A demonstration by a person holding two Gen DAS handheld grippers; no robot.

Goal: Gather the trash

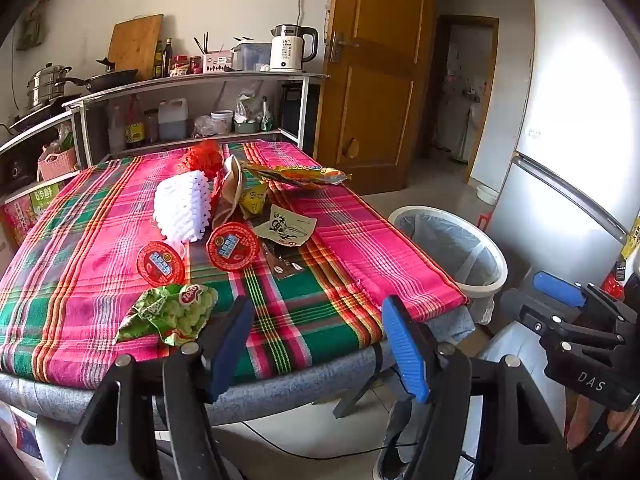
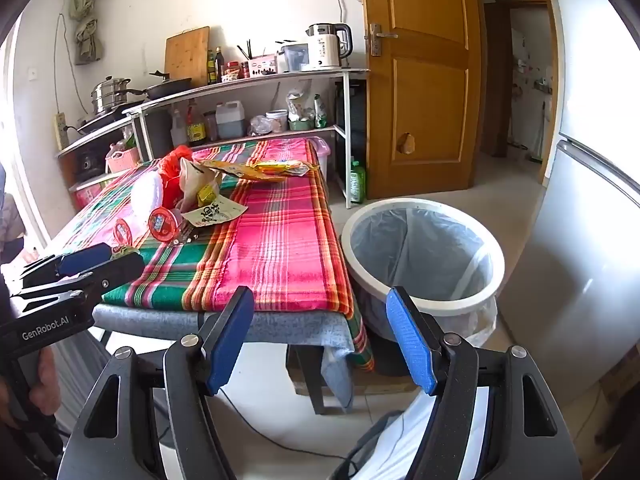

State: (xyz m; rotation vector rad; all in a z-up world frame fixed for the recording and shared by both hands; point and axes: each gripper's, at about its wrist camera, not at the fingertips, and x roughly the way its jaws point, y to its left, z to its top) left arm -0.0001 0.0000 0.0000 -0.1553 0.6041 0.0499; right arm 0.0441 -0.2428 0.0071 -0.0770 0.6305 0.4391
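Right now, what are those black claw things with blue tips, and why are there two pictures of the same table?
They are two grabbing tools; a person holds one in each hand. Each carries a camera looking along its fingers, so you get one picture from the left gripper and one from the right gripper. Both are open and hold nothing. On the checked tablecloth lies rubbish: a green snack bag, two round red lids, white foam netting and a long yellow wrapper. Beside the table stands a white bin with a liner, where the rubbish should go.
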